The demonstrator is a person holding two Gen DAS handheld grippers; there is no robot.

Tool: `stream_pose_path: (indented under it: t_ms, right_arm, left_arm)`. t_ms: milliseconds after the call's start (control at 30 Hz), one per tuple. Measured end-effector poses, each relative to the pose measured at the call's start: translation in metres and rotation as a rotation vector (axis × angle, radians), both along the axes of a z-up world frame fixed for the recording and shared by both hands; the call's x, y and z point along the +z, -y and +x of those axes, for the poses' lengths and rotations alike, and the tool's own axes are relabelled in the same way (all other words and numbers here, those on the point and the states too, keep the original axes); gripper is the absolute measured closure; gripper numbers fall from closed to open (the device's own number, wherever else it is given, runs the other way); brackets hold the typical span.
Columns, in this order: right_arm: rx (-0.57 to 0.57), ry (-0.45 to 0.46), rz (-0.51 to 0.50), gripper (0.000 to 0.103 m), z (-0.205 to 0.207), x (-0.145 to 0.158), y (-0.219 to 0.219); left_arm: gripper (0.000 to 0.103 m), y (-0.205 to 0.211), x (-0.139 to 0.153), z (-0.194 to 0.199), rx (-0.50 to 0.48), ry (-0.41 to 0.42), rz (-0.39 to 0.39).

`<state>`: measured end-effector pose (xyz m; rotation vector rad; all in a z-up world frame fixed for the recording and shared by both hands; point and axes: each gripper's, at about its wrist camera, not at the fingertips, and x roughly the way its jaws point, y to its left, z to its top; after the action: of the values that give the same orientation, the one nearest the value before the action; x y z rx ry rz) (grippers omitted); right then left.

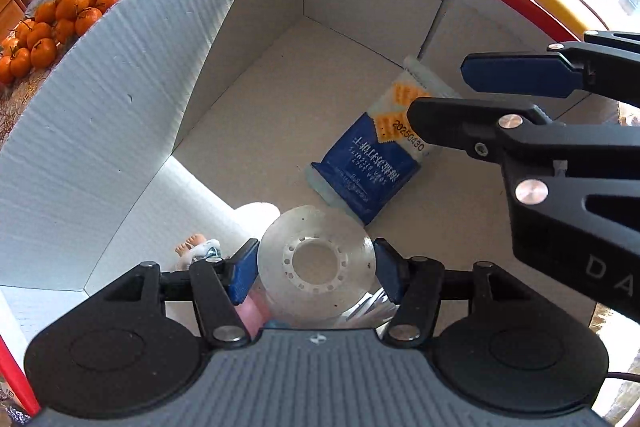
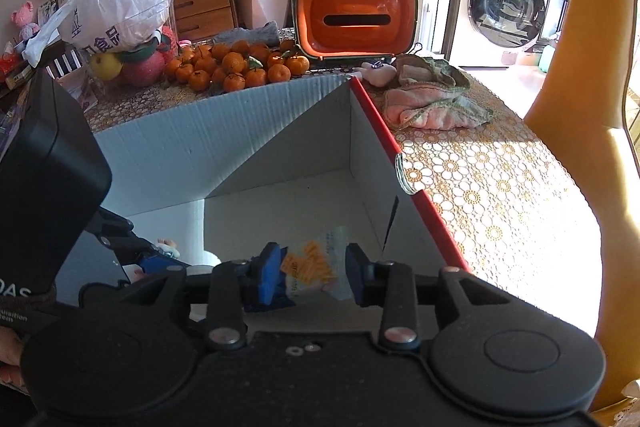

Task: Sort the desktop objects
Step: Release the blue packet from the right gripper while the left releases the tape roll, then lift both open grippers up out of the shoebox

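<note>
My left gripper (image 1: 316,267) is shut on a clear tape roll (image 1: 276,251), its blue pads pressing the roll's two edges low inside a white corrugated box (image 1: 120,107) with a red rim. A blue and orange snack packet (image 1: 360,163) lies flat on the box floor. My right gripper (image 1: 438,91) reaches in from the right and hovers open over the packet's upper end. In the right wrist view the packet (image 2: 312,263) shows between the spread fingers of that gripper (image 2: 312,271), inside the same box (image 2: 180,155). A small doll (image 1: 196,247) lies in the near left corner.
Beyond the box's far wall, a pile of mandarins (image 2: 240,67), a white plastic bag (image 2: 120,11) over fruit and an orange container (image 2: 354,21) sit on the lace tablecloth. A pink cloth (image 2: 432,103) lies right of the box. A yellow chair (image 2: 580,67) stands at the right.
</note>
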<state>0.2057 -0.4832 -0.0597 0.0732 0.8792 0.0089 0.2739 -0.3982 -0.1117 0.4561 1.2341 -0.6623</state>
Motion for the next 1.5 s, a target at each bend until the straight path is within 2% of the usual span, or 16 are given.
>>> stream_pose_path:
  t_ms: [167,333,533,600,667,900,1100,1267,1500]
  right_arm:
    - [-0.01,0.005,0.015,0.057,-0.007,0.003,0.003]
    - [-0.012,0.026,0.013,0.054,-0.015,0.012,0.001]
    - [-0.012,0.055,0.011,0.05,-0.028,0.028,-0.003]
    - [-0.011,0.067,0.012,0.046,-0.033,0.035,-0.005]
    - [-0.003,0.084,0.014,0.038,-0.039,0.042,-0.007]
    - [0.008,0.123,0.027,0.036,-0.056,0.06,-0.019]
    - [-0.004,0.14,0.047,0.028,-0.073,0.067,-0.027]
    - [-0.006,0.155,0.069,0.02,-0.09,0.072,-0.031]
    - [-0.022,0.22,0.085,0.011,-0.116,0.087,-0.035]
  left_arm:
    - [0.034,-0.004,0.008,-0.004,0.018,0.017,-0.011]
    - [0.034,-0.013,0.019,-0.013,0.019,0.04,-0.027]
    - [0.034,-0.028,0.043,-0.031,0.035,0.075,-0.084]
    - [0.034,-0.032,0.05,-0.028,0.034,0.092,-0.094]
    - [0.034,-0.036,0.058,-0.035,0.04,0.104,-0.106]
    - [0.034,-0.063,0.086,-0.06,0.073,0.132,-0.169]
    - [0.034,-0.082,0.105,-0.081,0.097,0.161,-0.215]
    - [0.029,-0.097,0.115,-0.098,0.111,0.195,-0.231]
    - [0.024,-0.115,0.128,-0.119,0.143,0.248,-0.255]
